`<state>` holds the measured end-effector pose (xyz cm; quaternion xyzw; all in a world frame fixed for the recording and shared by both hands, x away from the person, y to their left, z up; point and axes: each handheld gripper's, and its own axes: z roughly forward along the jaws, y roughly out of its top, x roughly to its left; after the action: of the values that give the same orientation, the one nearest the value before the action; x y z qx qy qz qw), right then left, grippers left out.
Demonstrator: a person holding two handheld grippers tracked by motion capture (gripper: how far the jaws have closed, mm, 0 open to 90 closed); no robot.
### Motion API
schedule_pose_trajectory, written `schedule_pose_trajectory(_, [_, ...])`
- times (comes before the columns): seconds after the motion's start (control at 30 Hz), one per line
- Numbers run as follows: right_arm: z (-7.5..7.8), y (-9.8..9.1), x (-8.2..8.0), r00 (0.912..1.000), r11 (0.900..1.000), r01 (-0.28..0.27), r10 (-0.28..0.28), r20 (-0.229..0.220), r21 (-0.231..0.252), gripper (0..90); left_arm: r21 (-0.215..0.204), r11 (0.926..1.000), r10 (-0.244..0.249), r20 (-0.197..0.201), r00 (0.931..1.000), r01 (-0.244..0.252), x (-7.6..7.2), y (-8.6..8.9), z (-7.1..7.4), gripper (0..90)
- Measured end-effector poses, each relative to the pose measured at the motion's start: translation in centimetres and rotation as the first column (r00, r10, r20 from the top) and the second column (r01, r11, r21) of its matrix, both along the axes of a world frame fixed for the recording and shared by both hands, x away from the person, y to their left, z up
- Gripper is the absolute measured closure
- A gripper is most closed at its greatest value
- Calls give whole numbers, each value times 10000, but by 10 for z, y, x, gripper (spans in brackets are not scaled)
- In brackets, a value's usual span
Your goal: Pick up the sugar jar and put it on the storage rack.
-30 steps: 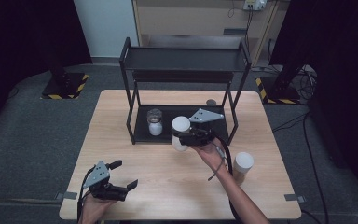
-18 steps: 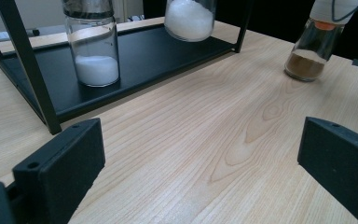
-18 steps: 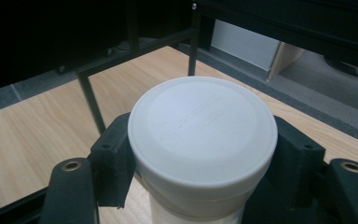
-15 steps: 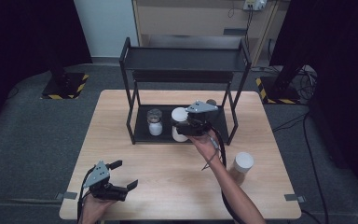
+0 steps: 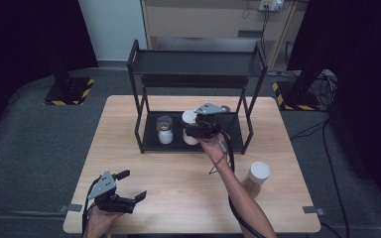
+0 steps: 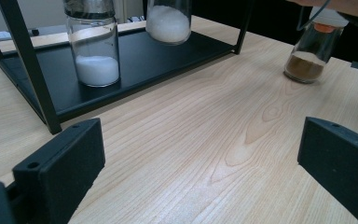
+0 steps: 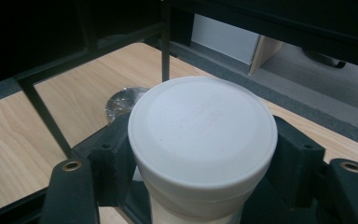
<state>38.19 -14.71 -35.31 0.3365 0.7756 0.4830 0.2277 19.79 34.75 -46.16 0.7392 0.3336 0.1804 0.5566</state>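
counter (image 5: pixel 178 163): pale wood, we saw black rack (image 5: pixel 198 74) | right gripper (image 5: pixel 194 130): fingers clamped on white-lidded jar (image 7: pixel 203 135) | left gripper (image 5: pixel 129 196): fingers wide, empty | floor (image 5: pixel 34 139): grey carpet

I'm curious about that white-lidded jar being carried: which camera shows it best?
The right gripper view: the jar is close up, its white lid clamped between the right gripper jaws. The high view shows it small at the rack; the left gripper view catches its powder-filled bottom.

held jar (image 7: pixel 202 140): body cut off at bottom edge | brown jar (image 6: pixel 313 52): lid hidden by arm
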Motion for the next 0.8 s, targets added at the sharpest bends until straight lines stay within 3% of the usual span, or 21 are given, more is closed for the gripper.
schedule_pose_trajectory(0.3, [-13, 6, 11, 9994, 9994, 347, -347, -56, -12, 337, -12, 10000, 9, -43, 10000, -9, 1, 1, 0, 0])
schedule_pose_trajectory(0.8, [-29, 11, 21, 9985, 9989, 451, -453, -305, -88, 338, -12, 10000, -12, -41, 10000, 12, 1, 1, -1, 0])
